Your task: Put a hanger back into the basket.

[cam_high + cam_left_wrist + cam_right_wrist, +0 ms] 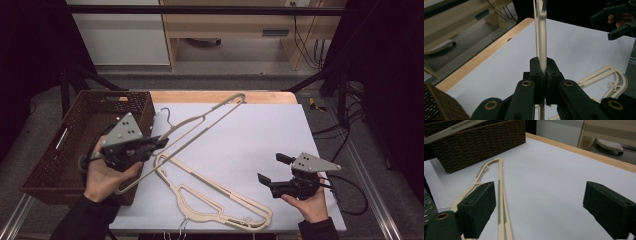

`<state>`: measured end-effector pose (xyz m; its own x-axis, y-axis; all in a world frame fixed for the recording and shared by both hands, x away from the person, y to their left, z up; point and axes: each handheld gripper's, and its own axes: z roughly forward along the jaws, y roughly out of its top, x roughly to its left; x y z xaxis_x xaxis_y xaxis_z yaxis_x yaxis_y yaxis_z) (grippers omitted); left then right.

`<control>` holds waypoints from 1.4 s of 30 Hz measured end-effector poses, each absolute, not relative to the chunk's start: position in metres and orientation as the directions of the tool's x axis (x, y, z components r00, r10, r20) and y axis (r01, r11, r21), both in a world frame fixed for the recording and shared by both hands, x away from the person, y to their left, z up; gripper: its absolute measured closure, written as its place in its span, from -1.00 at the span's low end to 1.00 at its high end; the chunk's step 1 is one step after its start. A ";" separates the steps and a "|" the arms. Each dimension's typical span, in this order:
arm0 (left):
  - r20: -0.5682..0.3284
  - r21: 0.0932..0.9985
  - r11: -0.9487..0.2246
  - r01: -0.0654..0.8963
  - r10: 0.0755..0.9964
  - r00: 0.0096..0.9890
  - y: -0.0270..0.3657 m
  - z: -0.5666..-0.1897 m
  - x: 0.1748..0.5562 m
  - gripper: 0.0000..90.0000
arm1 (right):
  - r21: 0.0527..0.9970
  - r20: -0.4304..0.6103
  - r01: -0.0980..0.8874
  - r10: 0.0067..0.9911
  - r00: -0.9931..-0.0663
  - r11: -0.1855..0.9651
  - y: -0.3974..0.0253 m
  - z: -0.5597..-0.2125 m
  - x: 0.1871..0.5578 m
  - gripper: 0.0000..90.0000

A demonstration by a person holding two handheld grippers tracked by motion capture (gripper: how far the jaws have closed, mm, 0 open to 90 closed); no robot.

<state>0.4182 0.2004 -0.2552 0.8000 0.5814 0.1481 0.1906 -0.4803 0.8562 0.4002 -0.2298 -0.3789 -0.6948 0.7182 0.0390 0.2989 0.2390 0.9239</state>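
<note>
My left gripper is shut on a long beige hanger, which it holds up off the table; the hanger slants from beside the basket toward the far edge. In the left gripper view the jaws clamp the hanger's bar, which runs straight away from the camera. A second beige hanger lies flat on the white table, near the front. My right gripper hovers open at the right of that hanger, with nothing between its pads. The flat hanger lies just left of its jaws.
A brown wicker basket stands at the table's left edge, close behind my left hand. The basket wall also rises beyond the flat hanger. A wooden strip borders the far edge. Cupboards and cables lie beyond the table.
</note>
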 end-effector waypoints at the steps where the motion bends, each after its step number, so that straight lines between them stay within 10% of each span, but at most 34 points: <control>1: 0.140 0.856 -0.477 0.201 0.587 0.798 0.206 -0.251 0.422 0.91 | 0.923 0.043 0.303 0.721 -0.692 0.236 -0.230 -0.379 0.401 -0.77; 42: 0.078 0.806 -0.377 0.457 0.832 0.549 0.397 -0.284 0.492 0.91 | 0.906 0.051 0.340 0.731 -0.680 0.252 -0.229 -0.386 0.405 -0.84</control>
<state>0.4919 0.3971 -0.2841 0.5493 0.8320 0.0777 0.4569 -0.3768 0.8057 0.4048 -0.2292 -0.3858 -0.6800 0.7315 0.0513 0.3398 0.2523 0.9060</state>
